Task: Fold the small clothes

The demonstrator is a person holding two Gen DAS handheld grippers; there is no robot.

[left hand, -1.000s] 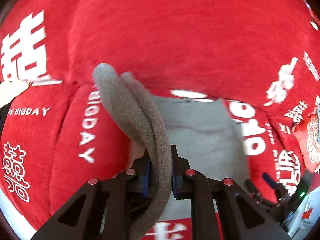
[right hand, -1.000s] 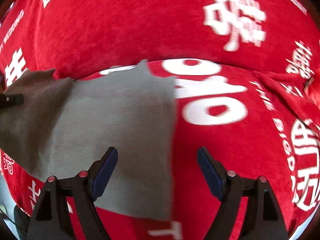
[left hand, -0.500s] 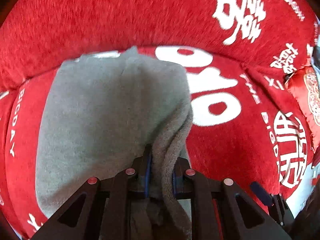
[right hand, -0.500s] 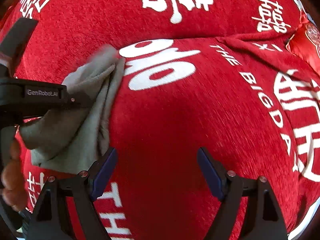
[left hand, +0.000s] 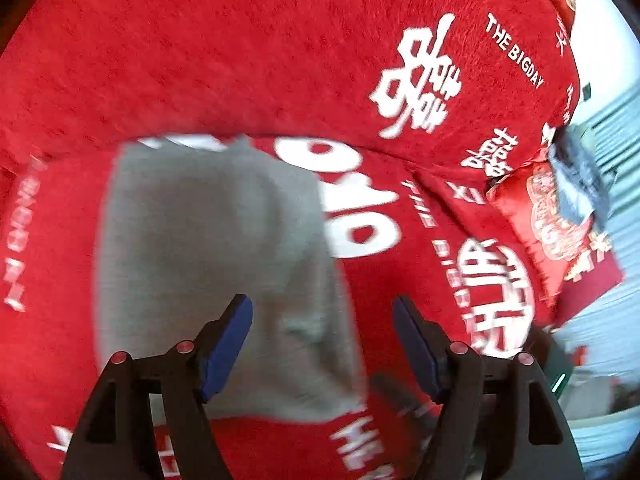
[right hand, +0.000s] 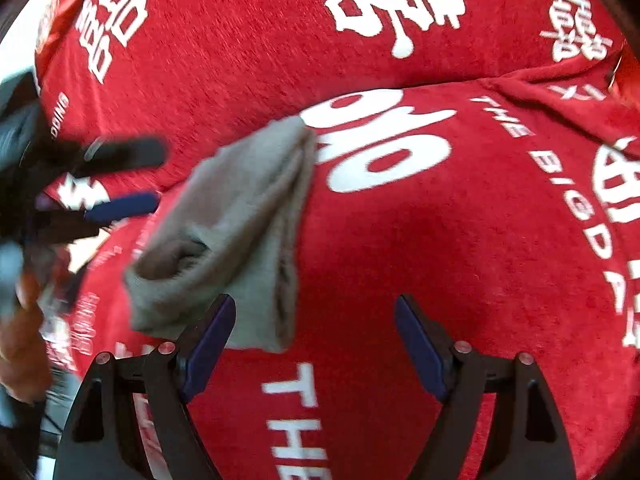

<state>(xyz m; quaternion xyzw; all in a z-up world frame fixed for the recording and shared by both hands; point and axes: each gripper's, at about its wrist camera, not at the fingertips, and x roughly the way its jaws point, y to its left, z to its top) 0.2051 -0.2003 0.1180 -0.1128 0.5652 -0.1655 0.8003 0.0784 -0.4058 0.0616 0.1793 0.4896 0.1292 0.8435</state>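
A small grey cloth (left hand: pixel 208 248) lies folded over on a red sofa seat (left hand: pixel 400 320) printed with white characters. My left gripper (left hand: pixel 322 344) is open and empty, just above the cloth's near right edge. In the right wrist view the same cloth (right hand: pixel 240 224) lies in loose doubled layers with a lifted pocket at its left. My right gripper (right hand: pixel 316 344) is open and empty, to the right of the cloth over bare red fabric. The left gripper's fingers (right hand: pixel 120 204) show blurred at the left of that view, apart from the cloth.
The red sofa back (left hand: pixel 240 60) rises behind the cloth. A red embroidered cushion (left hand: pixel 552 220) with a dark grey item (left hand: pixel 576 180) on it sits at the right. Pale floor (left hand: pixel 600 320) shows beyond the sofa's right end.
My left gripper opened and let go of the grey cloth, which now lies folded on the seat. The left gripper drew back from it. The right gripper stayed open.
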